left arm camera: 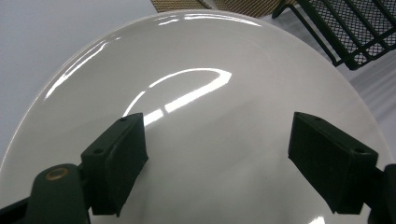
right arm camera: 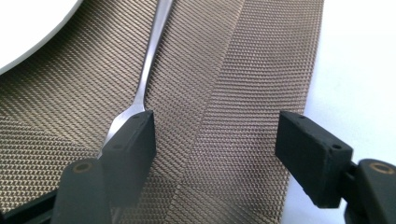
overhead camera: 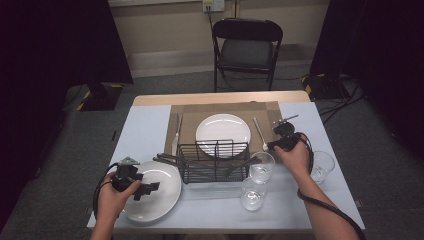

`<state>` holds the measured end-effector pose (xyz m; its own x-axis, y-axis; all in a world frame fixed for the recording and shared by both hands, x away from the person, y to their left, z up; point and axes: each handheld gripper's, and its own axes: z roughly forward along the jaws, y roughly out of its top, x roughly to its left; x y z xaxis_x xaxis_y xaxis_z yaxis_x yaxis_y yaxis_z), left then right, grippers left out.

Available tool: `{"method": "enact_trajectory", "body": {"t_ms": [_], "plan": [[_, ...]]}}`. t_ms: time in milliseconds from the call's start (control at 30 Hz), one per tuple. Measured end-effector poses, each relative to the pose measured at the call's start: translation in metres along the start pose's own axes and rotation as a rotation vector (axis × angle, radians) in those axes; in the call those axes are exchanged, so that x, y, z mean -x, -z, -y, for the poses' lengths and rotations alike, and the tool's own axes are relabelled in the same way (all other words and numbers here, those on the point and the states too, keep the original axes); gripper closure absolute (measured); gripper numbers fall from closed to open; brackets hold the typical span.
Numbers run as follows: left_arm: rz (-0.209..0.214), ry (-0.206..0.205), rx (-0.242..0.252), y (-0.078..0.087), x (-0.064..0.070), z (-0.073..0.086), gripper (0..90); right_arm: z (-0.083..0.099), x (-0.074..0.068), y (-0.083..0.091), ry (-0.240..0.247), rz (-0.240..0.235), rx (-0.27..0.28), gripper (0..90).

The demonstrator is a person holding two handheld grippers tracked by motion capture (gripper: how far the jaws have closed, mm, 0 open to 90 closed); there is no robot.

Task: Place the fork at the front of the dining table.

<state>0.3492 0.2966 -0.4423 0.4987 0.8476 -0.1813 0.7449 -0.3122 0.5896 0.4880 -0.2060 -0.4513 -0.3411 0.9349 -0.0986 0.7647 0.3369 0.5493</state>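
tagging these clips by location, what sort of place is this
Probably a lab or studio room staged as a dining spot: a table with a woven brown placemat and round white plate, black curtains at the sides, and a black folding chair by a bare wall.

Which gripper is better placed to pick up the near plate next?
Left. The left gripper hovers over the near plate with its jaws open. The right gripper is across the table, jaws open over the placemat beside a utensil.
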Motion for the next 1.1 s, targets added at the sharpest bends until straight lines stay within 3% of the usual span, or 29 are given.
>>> {"method": "enact_trajectory", "body": {"t_ms": [367,1100], "plan": [[0.002,-0.001,0.003,0.001,0.001,-0.001,19.0,0.004,-0.008,0.001,-0.01,-0.06,0.013,27.9],[0.002,-0.003,0.013,0.003,0.001,-0.002,19.0,0.003,-0.014,0.0,-0.003,-0.077,0.011,23.6]]}}
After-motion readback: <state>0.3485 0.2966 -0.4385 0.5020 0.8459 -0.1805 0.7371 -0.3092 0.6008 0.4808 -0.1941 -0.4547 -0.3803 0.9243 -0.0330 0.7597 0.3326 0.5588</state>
